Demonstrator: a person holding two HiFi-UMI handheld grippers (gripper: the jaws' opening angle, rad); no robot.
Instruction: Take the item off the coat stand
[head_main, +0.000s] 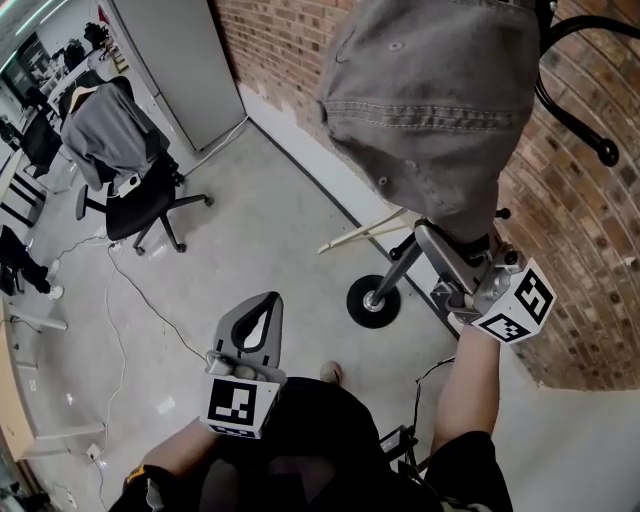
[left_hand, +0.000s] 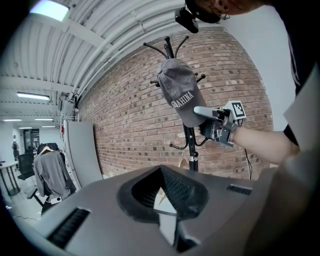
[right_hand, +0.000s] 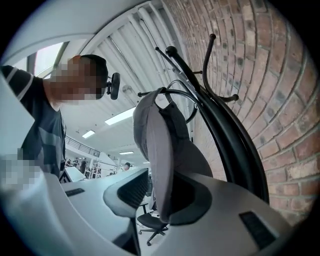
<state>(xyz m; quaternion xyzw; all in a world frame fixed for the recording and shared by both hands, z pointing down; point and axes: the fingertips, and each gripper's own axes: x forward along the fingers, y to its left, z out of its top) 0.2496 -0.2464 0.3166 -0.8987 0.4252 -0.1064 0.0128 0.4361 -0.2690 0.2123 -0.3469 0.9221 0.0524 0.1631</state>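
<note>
Brick wall (head_main: 290, 40) runs up the right side, bare concrete floor (head_main: 250, 240) below you, and an office chair (head_main: 140, 200) draped with a grey garment sits out at ten o'clock. Up at one o'clock is the prize: the grey cap (head_main: 430, 100) hangs on the black coat stand (head_main: 395, 268), crown over a top hook, brim pointing down toward you.

Your right gripper (head_main: 462, 250) is up under that brim, and here's the close look: its jaws stand wide apart with the brim (right_hand: 160, 165) slotted between them. The cloth lies against the jaw on the stand's side, while the other jaw shows a clear gap, so nothing is clamped. Your left gripper (head_main: 258, 315) waits low at seven o'clock, well apart from the stand, tips together and nothing in them.

So I'd call this the grasp itself, lined up but not made. The cap hasn't left its hook. Next, close the right jaws firmly on the brim, then lift up and away from the pole so the crown clears the hook's knob. A soft brim may fold or slip, so get a deep bite before you pull. Watch the curved hooks (right_hand: 200, 75) beside it, too.
</note>
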